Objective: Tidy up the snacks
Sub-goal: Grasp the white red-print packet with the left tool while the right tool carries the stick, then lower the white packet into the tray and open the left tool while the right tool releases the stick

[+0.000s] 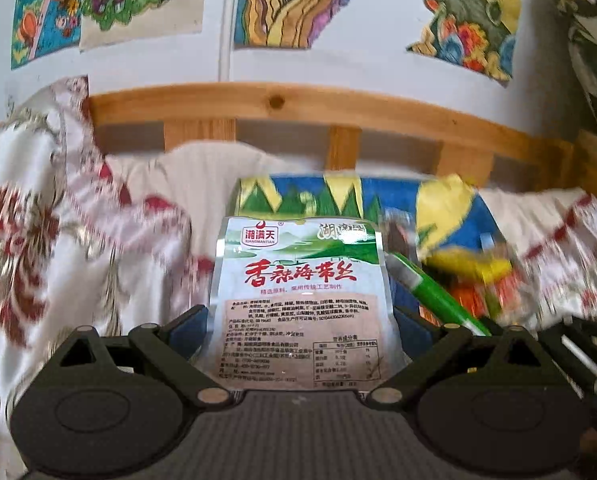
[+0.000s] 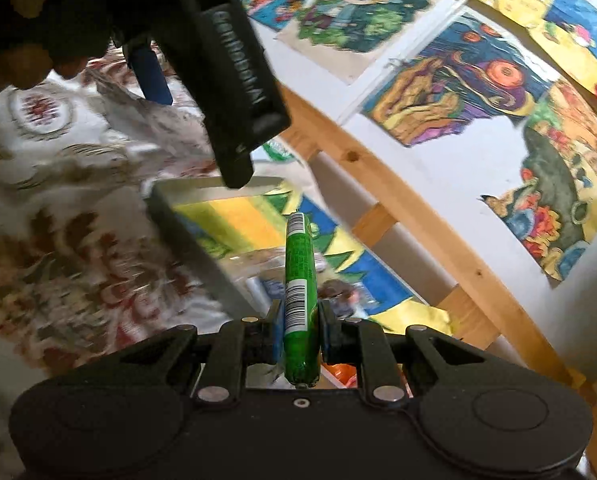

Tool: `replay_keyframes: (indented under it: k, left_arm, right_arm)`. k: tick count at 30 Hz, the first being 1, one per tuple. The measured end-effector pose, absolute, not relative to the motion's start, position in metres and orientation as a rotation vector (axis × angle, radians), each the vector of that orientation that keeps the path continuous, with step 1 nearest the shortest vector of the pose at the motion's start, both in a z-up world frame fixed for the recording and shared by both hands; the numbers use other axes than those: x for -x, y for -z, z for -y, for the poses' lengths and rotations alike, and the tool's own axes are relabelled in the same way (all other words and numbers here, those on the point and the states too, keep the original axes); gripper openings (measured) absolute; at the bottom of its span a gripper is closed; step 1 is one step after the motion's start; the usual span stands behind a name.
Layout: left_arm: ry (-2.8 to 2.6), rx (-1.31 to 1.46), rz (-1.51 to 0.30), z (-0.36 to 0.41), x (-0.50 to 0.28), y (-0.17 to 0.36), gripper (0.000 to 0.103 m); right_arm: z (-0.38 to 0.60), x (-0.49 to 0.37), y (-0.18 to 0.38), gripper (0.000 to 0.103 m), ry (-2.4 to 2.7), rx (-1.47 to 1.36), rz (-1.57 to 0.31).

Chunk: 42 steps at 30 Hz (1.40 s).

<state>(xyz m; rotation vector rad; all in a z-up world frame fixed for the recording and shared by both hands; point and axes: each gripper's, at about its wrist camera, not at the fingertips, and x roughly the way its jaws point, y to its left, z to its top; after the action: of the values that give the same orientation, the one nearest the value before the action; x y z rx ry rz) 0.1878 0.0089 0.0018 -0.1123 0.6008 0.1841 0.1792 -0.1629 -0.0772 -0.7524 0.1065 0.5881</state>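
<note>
We lift two snacks clear of the pile to sort them: our left gripper is clamped on a flat, glossy seaweed pouch, held upright by its sides, while our right gripper pinches a slim green sausage stick at mid-length, pointing forward. Below, crinkly wrappers fill a painted box on the floral bed.

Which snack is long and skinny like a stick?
The green snack stick, pinched in the right hand-held gripper. The white seaweed packet in the left hand-held gripper is flat and wide.
</note>
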Motion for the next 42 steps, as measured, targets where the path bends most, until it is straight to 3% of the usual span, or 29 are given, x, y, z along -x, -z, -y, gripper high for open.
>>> replay_keyframes:
  k: [8,16,42]
  left_arm:
    - [-0.210,0.048,-0.547,-0.005,-0.250,-0.002,0.098]
    - [-0.287,0.124,-0.593,-0.013,-0.293,0.032,0.098]
    - [-0.320,0.155,-0.636,-0.025,-0.303,0.066,0.099]
  right_arm:
    - [0.166,-0.241,0.079,0.018,-0.511,0.624,-0.141]
    - [0.159,-0.267,0.078,0.018,-0.471,0.550,-0.198]
    - [0.153,-0.284,0.094,0.019,-0.466,0.510,-0.310]
